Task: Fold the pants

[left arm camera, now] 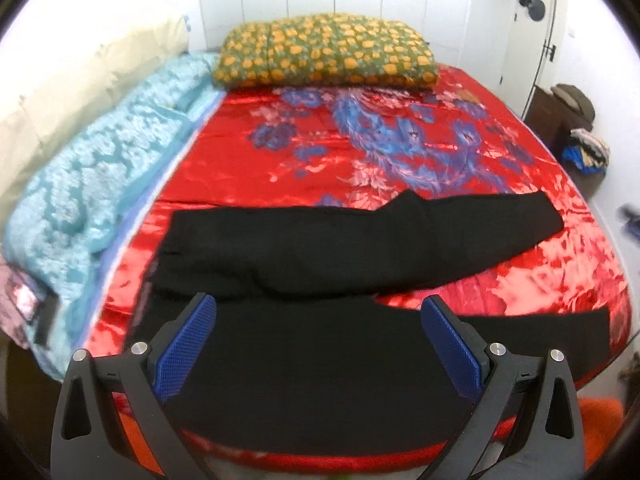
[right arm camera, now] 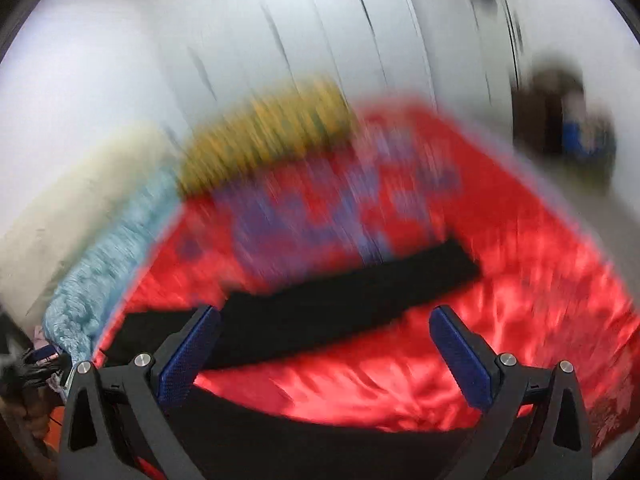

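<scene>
Black pants (left arm camera: pixel 320 248) lie spread flat on a red satin bedspread (left arm camera: pixel 400 136), waist to the left, the two legs splayed to the right with red cloth showing between them. My left gripper (left arm camera: pixel 320 316) is open and empty, above the near leg and the waist part. My right gripper (right arm camera: pixel 325 326) is open and empty; its view is heavily blurred. There the pants (right arm camera: pixel 352 292) show as a dark band ahead of the fingers, with the near leg under the gripper.
A yellow-flowered pillow (left arm camera: pixel 328 52) lies at the head of the bed. A light blue blanket (left arm camera: pixel 104 176) and a cream pillow (left arm camera: pixel 72 84) run along the left side. White wardrobe doors stand behind. A dark cabinet with clothes (left arm camera: pixel 576 132) stands at the right.
</scene>
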`<state>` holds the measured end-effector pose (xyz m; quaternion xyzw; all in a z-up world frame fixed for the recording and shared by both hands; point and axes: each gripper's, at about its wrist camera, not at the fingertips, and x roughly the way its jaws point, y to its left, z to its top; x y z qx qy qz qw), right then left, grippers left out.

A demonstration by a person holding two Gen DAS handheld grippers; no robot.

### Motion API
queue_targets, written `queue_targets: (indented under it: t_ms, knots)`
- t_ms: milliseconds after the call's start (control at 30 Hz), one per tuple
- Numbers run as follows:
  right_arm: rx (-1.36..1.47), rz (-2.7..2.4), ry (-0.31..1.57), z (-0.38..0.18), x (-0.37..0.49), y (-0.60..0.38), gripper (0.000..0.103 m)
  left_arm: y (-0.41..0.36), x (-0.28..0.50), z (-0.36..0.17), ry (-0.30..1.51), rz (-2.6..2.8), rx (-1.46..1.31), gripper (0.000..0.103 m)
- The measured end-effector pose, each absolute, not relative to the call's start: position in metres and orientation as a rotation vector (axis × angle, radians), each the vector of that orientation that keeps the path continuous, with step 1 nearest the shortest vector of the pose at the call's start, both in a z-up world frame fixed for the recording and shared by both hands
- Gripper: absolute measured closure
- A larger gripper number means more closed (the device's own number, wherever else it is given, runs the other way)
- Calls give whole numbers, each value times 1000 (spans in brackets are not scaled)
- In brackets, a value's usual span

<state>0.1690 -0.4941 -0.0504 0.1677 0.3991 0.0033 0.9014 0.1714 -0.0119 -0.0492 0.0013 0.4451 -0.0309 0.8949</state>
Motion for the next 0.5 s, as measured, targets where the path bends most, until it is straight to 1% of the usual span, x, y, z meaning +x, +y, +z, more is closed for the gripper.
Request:
queue_targets:
  t_ms: [100, 267, 300, 333, 367, 400, 500]
  knots:
    - [372, -53, 986, -103, 241, -555, 1, -15, 190, -67, 971, -91, -38, 1]
    - [200, -78, 1077, -140, 346, -607, 6, -28, 204, -107, 1055, -59, 4, 1]
    - [185, -55, 1111, -154, 367, -616, 10, -29, 205, -112, 1067, -53, 10, 1]
    - [179, -39, 1141, -163, 382, -620, 19, -31, 208, -121, 1089, -42, 21, 1]
    - [164, -37, 1175, -174, 398, -626, 22, -32, 209, -126, 1103, -34, 28, 1]
    - [138, -44, 1202, -186, 414, -632, 24, -32, 211, -131, 1114, -26, 36, 1]
    - [111, -59, 1211, -208, 439, -639, 25, -35, 216, -147, 1149, -1, 56, 1]
